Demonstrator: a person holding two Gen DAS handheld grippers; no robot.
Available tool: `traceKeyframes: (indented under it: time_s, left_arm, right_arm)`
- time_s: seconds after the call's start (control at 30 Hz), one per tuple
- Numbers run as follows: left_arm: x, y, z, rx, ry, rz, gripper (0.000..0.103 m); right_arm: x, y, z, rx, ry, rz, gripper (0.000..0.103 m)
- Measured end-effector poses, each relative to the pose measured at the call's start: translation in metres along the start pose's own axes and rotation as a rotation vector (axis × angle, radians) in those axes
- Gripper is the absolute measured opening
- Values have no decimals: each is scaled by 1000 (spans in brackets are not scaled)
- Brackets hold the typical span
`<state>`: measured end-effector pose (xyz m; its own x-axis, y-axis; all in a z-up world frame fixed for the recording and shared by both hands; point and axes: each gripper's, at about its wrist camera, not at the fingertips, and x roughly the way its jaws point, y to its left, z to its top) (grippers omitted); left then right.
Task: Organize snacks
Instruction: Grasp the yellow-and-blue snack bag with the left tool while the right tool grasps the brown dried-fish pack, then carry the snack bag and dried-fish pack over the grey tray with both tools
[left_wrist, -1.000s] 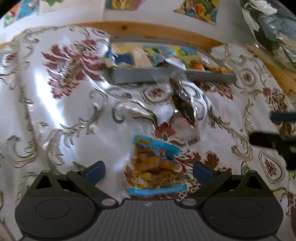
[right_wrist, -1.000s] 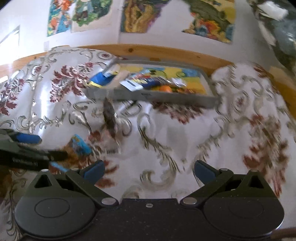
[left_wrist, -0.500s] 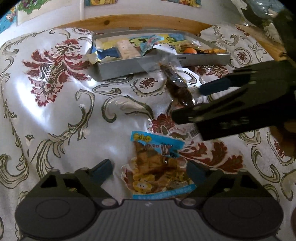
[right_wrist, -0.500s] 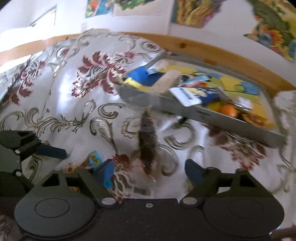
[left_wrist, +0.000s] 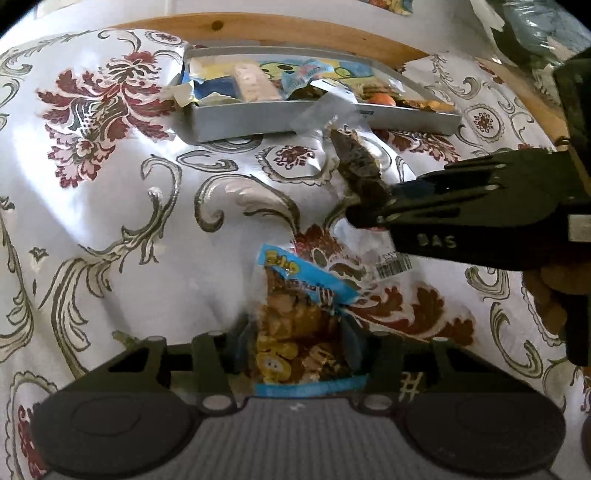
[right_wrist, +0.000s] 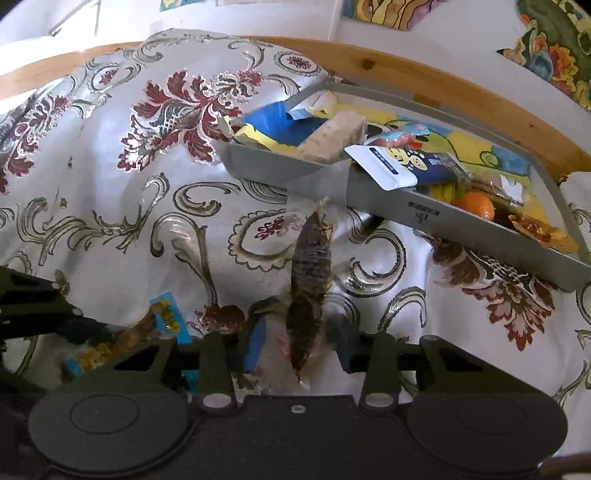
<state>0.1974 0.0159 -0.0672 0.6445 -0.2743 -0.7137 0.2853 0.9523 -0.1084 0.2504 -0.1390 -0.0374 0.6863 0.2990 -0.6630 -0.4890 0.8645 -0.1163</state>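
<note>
Right now your left gripper (left_wrist: 293, 341) is clamped on the blue-and-yellow snack pack (left_wrist: 303, 328), blue pads pressed into both sides of the bag's lower half; the pack's blue header strip points away from you over the floral tablecloth (left_wrist: 110, 206). Your right gripper (right_wrist: 301, 345) has its fingers drawn in on the clear packet with the dark brown snack (right_wrist: 308, 284), pads on either side of its near end, wrapper crinkled between them. From the left wrist view that same gripper comes in from the right edge, tip at the packet's near end, barcode label just below it. Both packs sit near each other mid-cloth, the clear one's far end reaching up to touch or overlap the front wall of the grey tray (right_wrist: 480, 236); can't tell which. Tray sits at the far side of the cloth against the wooden edge (right_wrist: 406, 70), already holding a blue wrapper (right_wrist: 284, 125), a pale bar (right_wrist: 336, 138), a white-and-navy sachet (right_wrist: 399, 164), an orange (right_wrist: 474, 205) and an orange-yellow wrapper (right_wrist: 543, 230) at its right end. Can't tell whether either pack is lifted off the cloth.
</note>
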Motion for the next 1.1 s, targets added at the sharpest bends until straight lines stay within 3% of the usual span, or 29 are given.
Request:
traceKeyframes:
  time_s: [0.1,0.3,0.7,0.83,0.97,1.1]
  left_arm:
    - [-1,0,0,-13,-2,2,51]
    - [-2,5,1,-50,-6,-10,46]
    - [-6,0,1,-52,-23,-1,41]
    - [-9,-2,1,-48,-30,-12,31]
    - [-13,-5,1,-46,-45,-18,28]
    - [-14,2,1,-109,-50,-49,24]
  right_arm:
    - [-8,0,-1,5,-26,4,19]
    - [-23,7,-3,-30,-65,17,11]
    - [-45,-7,-12,38,-91,-8,11]
    - [-55,-12,-19,83,-103,-16,11]
    - [-65,-11,-28,108,-116,-36,11]
    - [-76,-9,-36,145,-129,-45,11]
